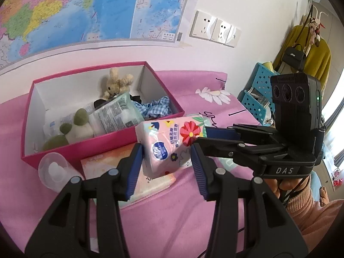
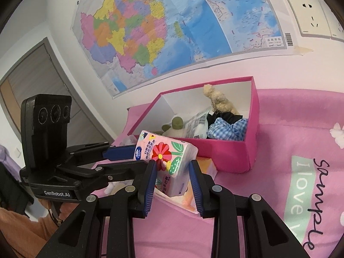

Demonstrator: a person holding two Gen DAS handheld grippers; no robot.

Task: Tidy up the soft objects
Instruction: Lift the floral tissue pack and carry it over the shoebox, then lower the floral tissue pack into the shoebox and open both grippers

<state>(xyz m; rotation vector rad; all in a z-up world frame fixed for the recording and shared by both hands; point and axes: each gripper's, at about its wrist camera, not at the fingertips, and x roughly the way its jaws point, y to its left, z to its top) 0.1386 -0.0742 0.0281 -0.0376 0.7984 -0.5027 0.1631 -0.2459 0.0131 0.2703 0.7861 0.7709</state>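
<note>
Inside the pink box (image 1: 103, 148) are two plush toys, one wipes packet (image 1: 116, 114) and one checked cloth (image 1: 154, 107). Just outside it: two tissue packs, one plastic cup (image 1: 53, 169).
</note>
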